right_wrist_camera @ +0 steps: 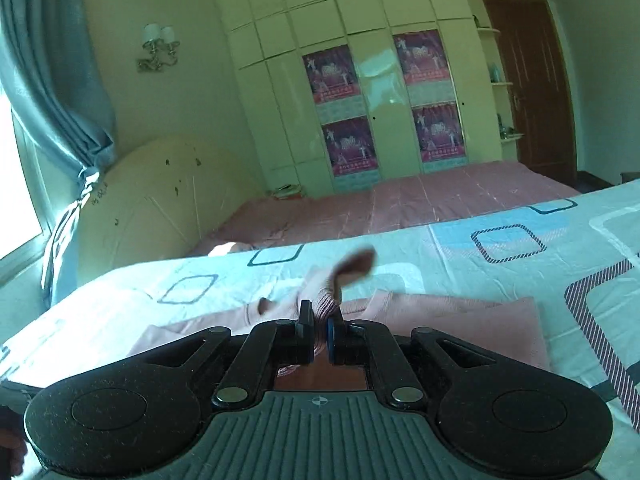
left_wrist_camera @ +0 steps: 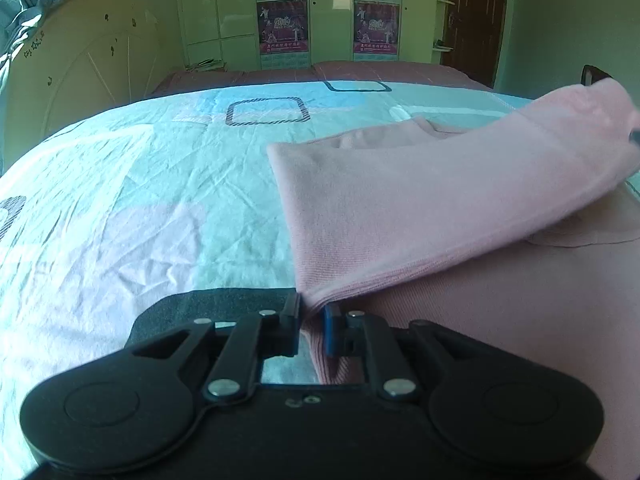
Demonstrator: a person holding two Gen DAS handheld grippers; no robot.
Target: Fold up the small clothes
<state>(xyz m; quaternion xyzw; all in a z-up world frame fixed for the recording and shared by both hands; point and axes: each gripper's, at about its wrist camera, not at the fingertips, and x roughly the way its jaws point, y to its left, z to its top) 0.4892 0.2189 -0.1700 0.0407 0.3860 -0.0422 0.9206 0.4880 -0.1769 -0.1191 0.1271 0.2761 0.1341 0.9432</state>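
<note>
A small pink garment (left_wrist_camera: pixel 420 208) lies on the bed sheet (left_wrist_camera: pixel 160 200), one flap lifted and folded over toward the right. My left gripper (left_wrist_camera: pixel 313 310) is shut on the near corner of that flap. In the right wrist view my right gripper (right_wrist_camera: pixel 320 322) is shut on a bunched edge of the same pink garment (right_wrist_camera: pixel 440 320) and holds it a little above the bed. A thin flap of cloth (right_wrist_camera: pixel 356 266) sticks up past the fingers. The rest of the garment lies flat under both grippers.
The light blue and white patterned sheet (right_wrist_camera: pixel 500 248) covers the bed. A pink bedspread (right_wrist_camera: pixel 400 204) lies beyond it. A cream headboard (right_wrist_camera: pixel 160 192) stands at the left, a wardrobe with posters (right_wrist_camera: pixel 348 140) at the back, a curtain (right_wrist_camera: pixel 52 80) at the far left.
</note>
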